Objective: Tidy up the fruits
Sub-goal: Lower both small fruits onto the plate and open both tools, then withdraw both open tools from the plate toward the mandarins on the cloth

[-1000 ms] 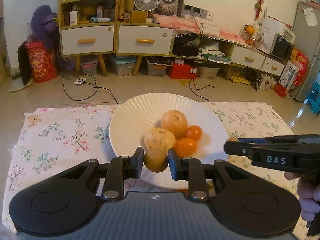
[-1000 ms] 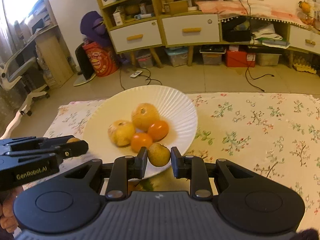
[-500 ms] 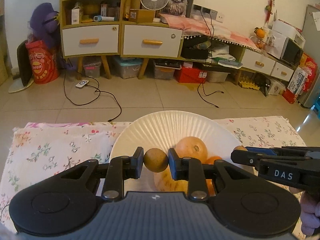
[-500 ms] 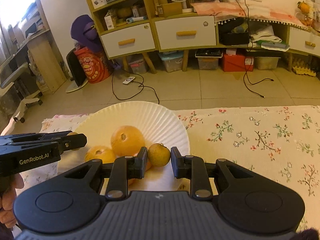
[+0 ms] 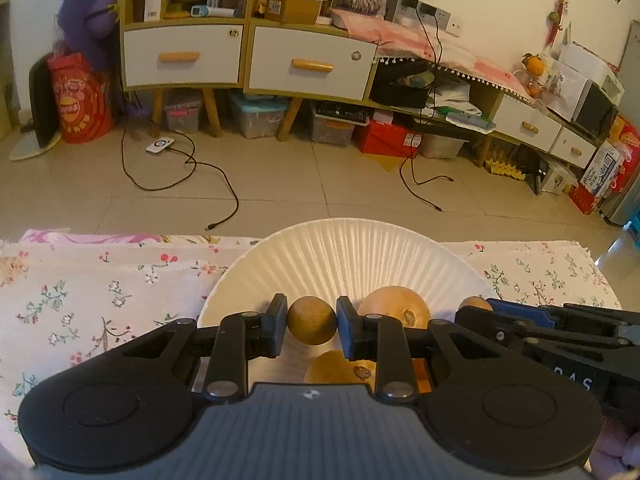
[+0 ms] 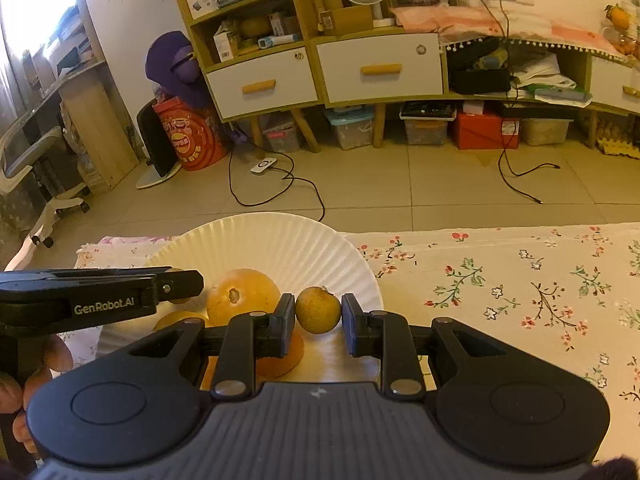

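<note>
Two grippers [image 5: 312,322] [image 6: 318,312], one longan [image 5: 311,320] [image 6: 318,310] each

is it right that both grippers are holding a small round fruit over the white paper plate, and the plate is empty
Not quite: the plate is not empty. The right wrist view shows a large orange fruit lying on it, with more fruit beside it. The rest holds: the left gripper is shut on a small brown fruit and the right gripper on a small yellow fruit.
</note>
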